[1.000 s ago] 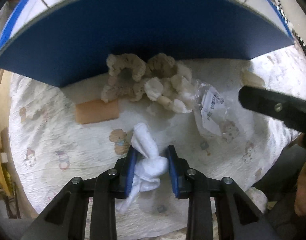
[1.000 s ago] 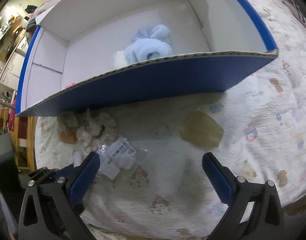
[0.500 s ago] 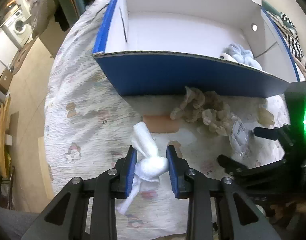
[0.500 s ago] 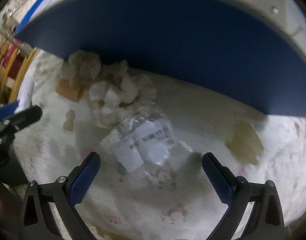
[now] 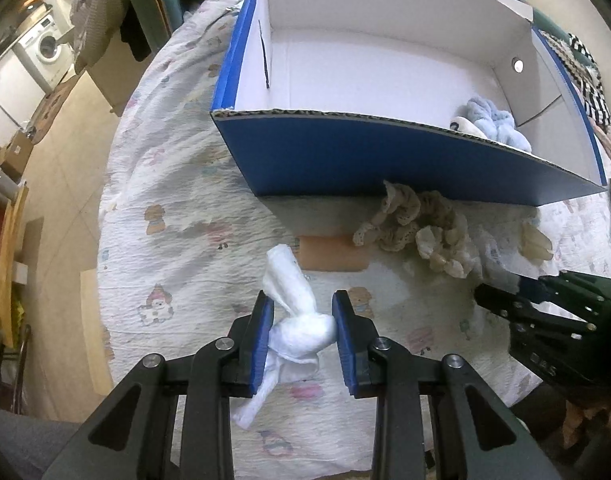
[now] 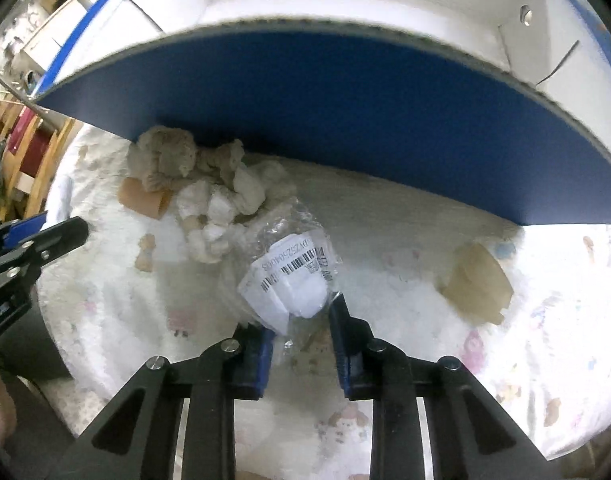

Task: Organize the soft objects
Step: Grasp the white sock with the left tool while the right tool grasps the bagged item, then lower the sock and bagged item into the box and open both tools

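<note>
The left gripper [image 5: 303,332] is pinching a white cloth [image 5: 295,316] w/ both pads, holding it above the printed bedsheet [image 5: 177,208] in front of the blue box [image 5: 385,160]. The right gripper [image 6: 301,340] is squeezing a clear plastic bag [image 6: 297,280] lying on the sheet beside the beige scrunchies [image 6: 193,184] & a light-blue plush [image 5: 493,124] is sitting inside the box

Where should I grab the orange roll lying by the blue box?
Grip the orange roll across its short width at the bare left half, coming from above. It lies flat and lengthwise, and the beige scrunchies crowd its right end, judging by the left wrist view.
</note>
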Motion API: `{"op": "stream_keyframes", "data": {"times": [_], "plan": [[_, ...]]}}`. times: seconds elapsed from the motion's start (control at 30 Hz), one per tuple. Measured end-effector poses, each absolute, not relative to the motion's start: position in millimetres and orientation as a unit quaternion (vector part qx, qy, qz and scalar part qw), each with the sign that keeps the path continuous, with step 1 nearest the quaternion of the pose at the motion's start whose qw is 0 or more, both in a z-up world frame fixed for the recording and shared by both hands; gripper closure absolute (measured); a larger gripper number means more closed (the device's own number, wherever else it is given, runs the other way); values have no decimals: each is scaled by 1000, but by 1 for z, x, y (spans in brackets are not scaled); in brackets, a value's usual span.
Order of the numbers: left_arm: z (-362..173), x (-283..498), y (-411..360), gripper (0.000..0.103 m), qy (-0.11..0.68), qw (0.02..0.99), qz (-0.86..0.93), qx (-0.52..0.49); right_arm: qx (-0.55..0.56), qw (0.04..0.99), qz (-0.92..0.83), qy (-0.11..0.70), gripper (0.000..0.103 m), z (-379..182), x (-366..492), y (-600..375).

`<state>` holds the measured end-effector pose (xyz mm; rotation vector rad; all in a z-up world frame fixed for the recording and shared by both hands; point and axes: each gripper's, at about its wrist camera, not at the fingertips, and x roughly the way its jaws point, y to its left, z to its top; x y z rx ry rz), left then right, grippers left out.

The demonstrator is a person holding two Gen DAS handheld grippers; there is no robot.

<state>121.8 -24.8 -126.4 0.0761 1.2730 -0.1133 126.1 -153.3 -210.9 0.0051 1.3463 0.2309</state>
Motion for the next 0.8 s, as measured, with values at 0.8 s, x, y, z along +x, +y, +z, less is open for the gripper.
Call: {"op": "stream_keyframes", "data": {"times": [0.8], "plan": [[-84, 101, -2, 76, 507, 861, 24, 21, 67, 850, 185, 488, 76, -109, 71, -200]]}}
